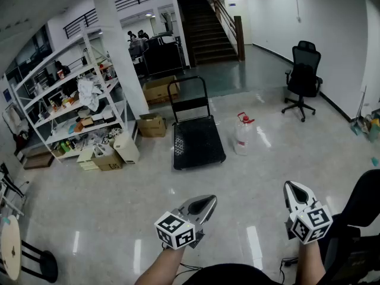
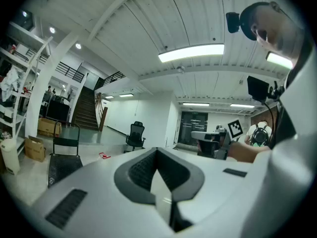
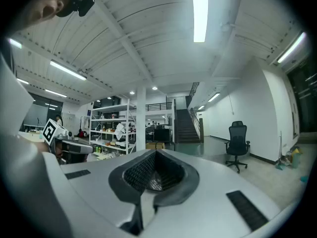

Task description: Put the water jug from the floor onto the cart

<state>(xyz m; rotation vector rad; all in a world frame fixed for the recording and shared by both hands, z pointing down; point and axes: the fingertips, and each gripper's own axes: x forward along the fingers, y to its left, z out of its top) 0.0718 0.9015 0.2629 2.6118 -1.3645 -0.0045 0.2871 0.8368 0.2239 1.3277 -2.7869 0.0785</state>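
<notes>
The clear water jug (image 1: 243,135) with a red cap stands on the tiled floor, just right of the black platform cart (image 1: 198,141), whose handle (image 1: 189,97) is upright at its far end. Both grippers are held low, well short of the jug and the cart. My left gripper (image 1: 205,203) is shut and empty; in the left gripper view its jaws (image 2: 157,150) meet, and the cart (image 2: 62,165) and the jug's red cap (image 2: 104,156) show beyond them. My right gripper (image 1: 295,189) is also shut with nothing in it (image 3: 155,152).
A white shelf rack (image 1: 71,100) full of clutter stands at the left, with cardboard boxes (image 1: 152,125) at its foot and by a white pillar (image 1: 124,46). A black office chair (image 1: 303,79) is at the far right. Stairs (image 1: 208,28) rise at the back.
</notes>
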